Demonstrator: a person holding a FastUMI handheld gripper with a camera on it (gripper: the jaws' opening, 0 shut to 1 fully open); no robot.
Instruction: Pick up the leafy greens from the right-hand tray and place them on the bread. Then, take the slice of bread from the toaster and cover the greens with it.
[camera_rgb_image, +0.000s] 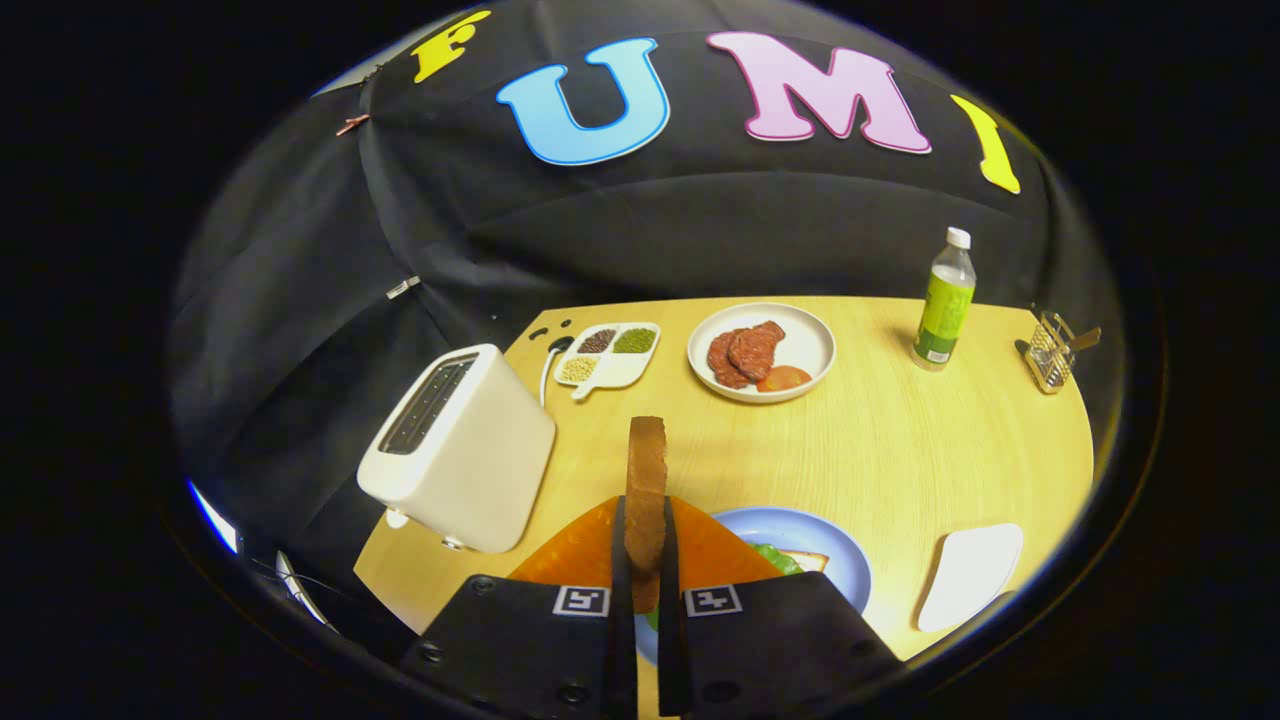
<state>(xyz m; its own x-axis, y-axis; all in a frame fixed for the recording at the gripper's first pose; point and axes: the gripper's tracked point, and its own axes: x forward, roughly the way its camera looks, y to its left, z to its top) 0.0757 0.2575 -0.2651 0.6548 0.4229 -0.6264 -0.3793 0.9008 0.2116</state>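
Since the gripper (646, 560) is clamped on the bread slice (646, 490) held upright, I'd tip it flat and lower it squarely over the greens (778, 557) just ahead-right on the blue plate (800, 525).

We see the leafy greens (775, 556) and bottom bread (806, 559) on the blue plate (800, 530) mostly hidden behind the gripper (645, 560), whose fingers cover the held bread slice's (646, 490) lower edge.
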